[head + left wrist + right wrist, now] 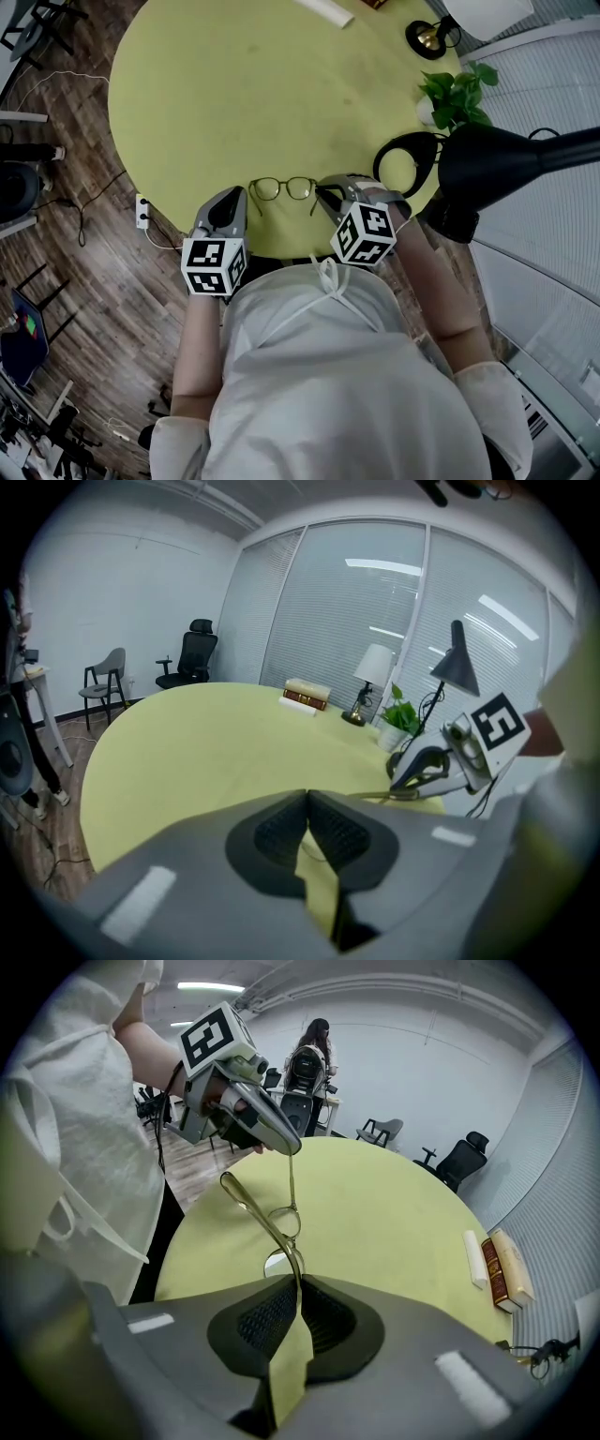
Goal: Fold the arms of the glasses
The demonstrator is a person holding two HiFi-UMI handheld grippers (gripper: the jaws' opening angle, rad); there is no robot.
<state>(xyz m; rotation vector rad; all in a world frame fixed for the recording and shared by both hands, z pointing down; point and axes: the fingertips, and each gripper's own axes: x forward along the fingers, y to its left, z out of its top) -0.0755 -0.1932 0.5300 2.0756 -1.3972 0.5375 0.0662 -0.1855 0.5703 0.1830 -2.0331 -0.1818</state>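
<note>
Thin-rimmed glasses (281,189) sit near the front edge of the round yellow-green table (234,84), lenses away from me. My right gripper (322,193) is shut on the right arm of the glasses. In the right gripper view that arm (267,1227) runs straight in between the pads (323,1316). My left gripper (241,192) holds the other arm. In the right gripper view that arm hangs as a thin line from the left gripper's tip (286,1143) down to the lenses (286,1221). In the left gripper view the jaws (307,803) are closed together.
A black desk lamp (487,155) with its round base (410,159) stands at the table's right, beside a potted plant (457,94). Books (503,1269) and a small lamp (427,37) are at the far side. A power strip (142,212) lies on the wood floor.
</note>
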